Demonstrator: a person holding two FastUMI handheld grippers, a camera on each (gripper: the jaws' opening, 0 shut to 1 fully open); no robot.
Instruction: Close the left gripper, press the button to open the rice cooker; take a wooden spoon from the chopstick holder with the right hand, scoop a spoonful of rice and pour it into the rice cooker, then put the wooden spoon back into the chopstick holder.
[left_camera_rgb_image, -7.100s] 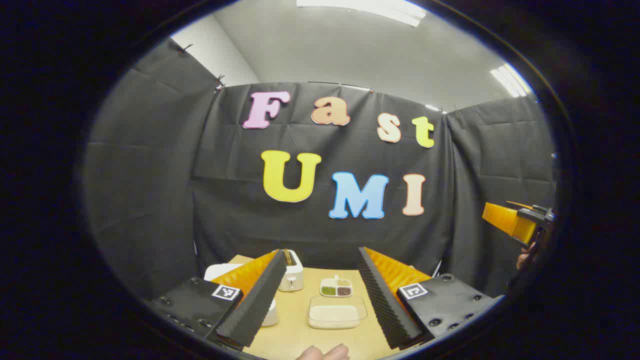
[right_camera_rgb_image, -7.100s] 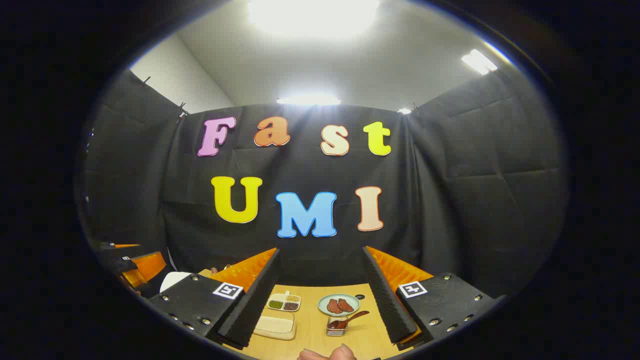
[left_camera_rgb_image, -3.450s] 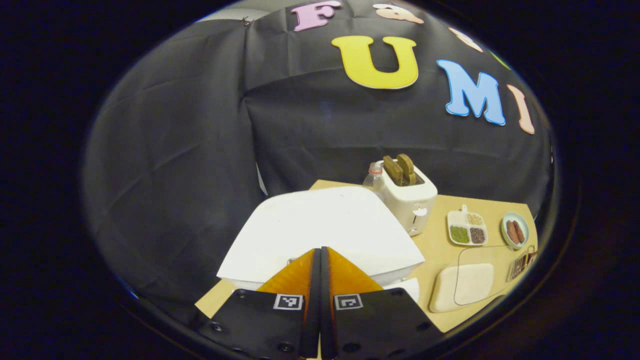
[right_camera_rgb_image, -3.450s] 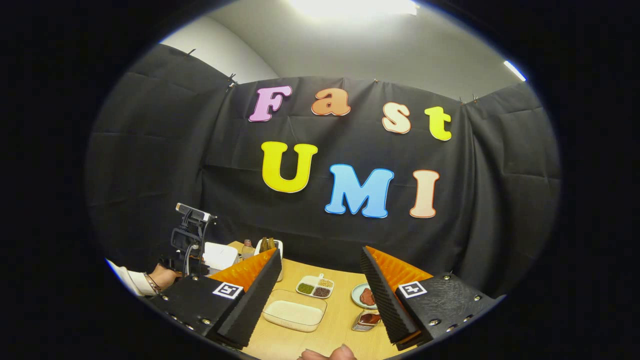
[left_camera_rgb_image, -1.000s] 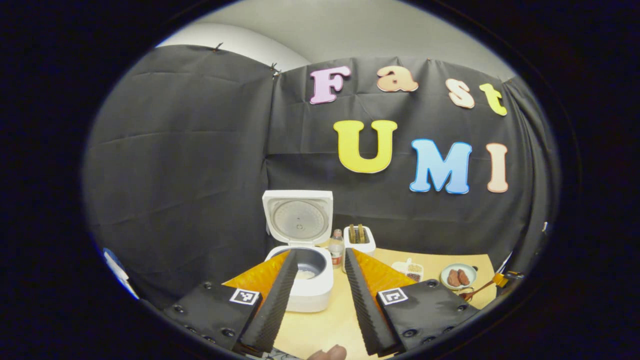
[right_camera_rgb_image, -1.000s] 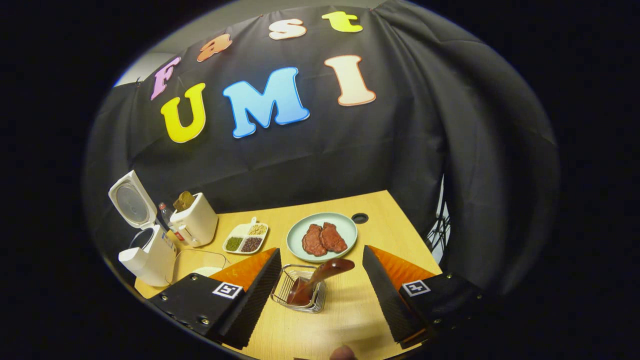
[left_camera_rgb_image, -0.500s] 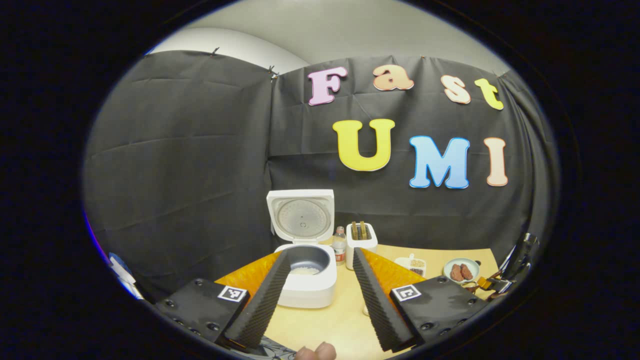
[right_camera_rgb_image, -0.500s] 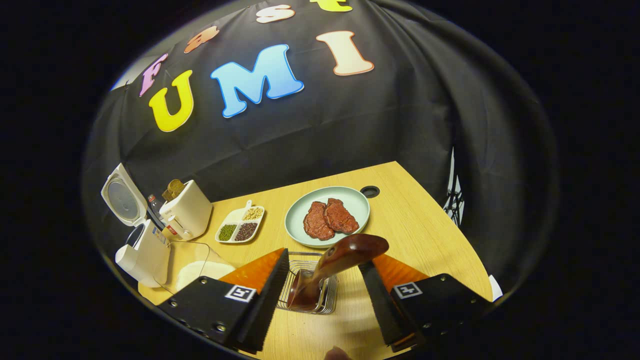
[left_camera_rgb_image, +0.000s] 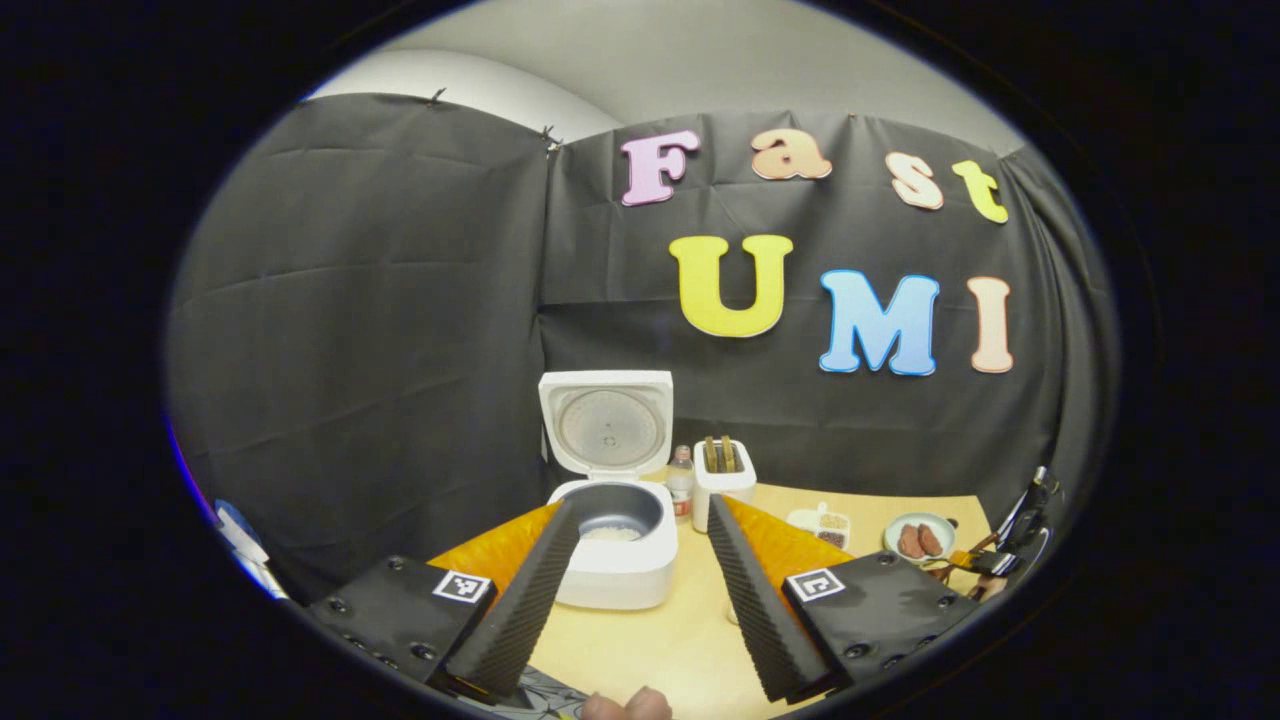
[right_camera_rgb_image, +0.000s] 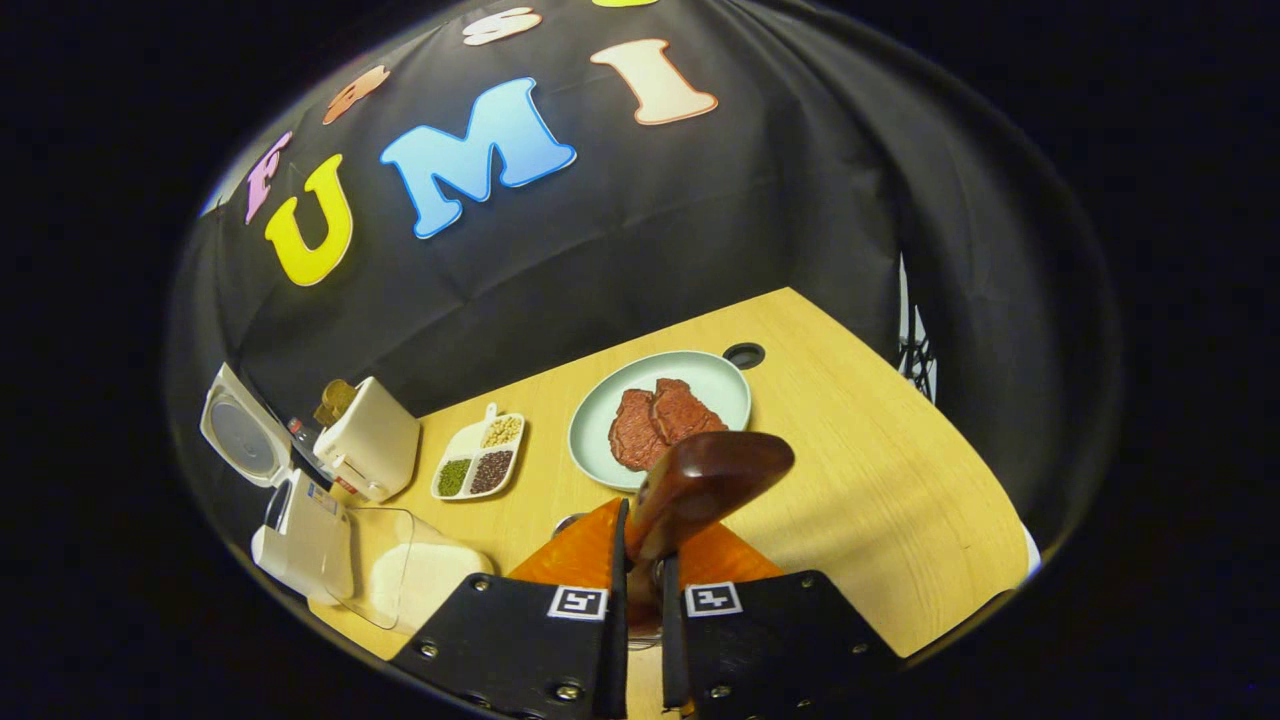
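The white rice cooker (left_camera_rgb_image: 612, 575) stands open with its lid (left_camera_rgb_image: 608, 425) upright and some rice in the pot. My left gripper (left_camera_rgb_image: 640, 505) hovers open in front of it, holding nothing. My right gripper (right_camera_rgb_image: 640, 522) is shut on the dark wooden spoon (right_camera_rgb_image: 710, 470), whose rounded end sticks up past the fingers. The wire chopstick holder lies mostly hidden under those fingers. A clear box of rice (right_camera_rgb_image: 425, 570) sits to the left, beside the open rice cooker (right_camera_rgb_image: 305, 545). The right gripper (left_camera_rgb_image: 1000, 562) also appears far right in the left gripper view.
On the wooden table (right_camera_rgb_image: 880, 470) are a white toaster (right_camera_rgb_image: 372, 440), a divided dish of beans (right_camera_rgb_image: 478, 460) and a plate (right_camera_rgb_image: 722, 378) with two pieces of meat. A small bottle (left_camera_rgb_image: 681, 480) stands between cooker and toaster (left_camera_rgb_image: 722, 482).
My right gripper has come down over the holder and shut on the spoon; it was open half a second ago. The left gripper has hardly moved and stays open.
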